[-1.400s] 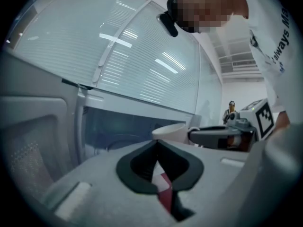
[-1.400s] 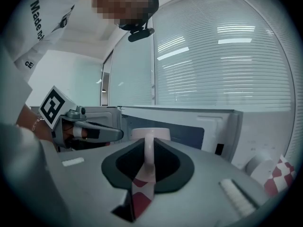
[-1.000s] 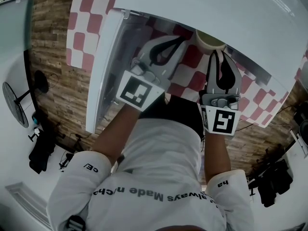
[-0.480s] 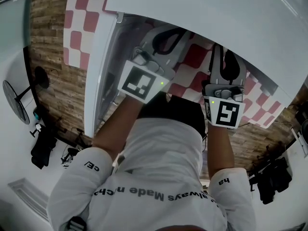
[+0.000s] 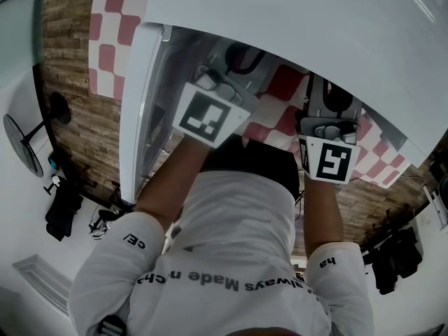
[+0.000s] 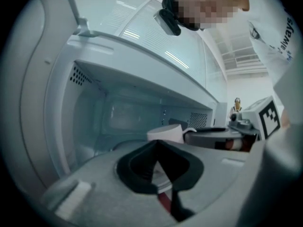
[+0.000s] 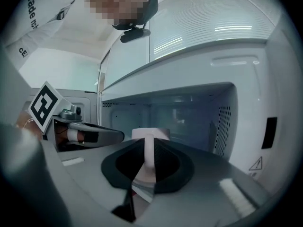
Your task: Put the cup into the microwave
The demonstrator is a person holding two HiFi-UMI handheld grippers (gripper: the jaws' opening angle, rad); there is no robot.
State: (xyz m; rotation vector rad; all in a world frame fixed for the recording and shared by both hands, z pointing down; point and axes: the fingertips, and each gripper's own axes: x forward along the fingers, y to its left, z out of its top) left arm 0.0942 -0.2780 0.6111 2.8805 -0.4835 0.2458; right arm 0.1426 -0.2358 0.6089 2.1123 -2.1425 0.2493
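- Head view: the microwave is seen from above, its door swung open at its left edge.
- Right gripper is clamped on the cup by its handle; left gripper is closed on nothing.
- Cup is held at the cavity mouth.
- Insertion is judged under way; further reach inward, lowering and release are called for next.

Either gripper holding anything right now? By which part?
The right gripper is clamped on the white cup by its handle. The left gripper is shut on nothing.
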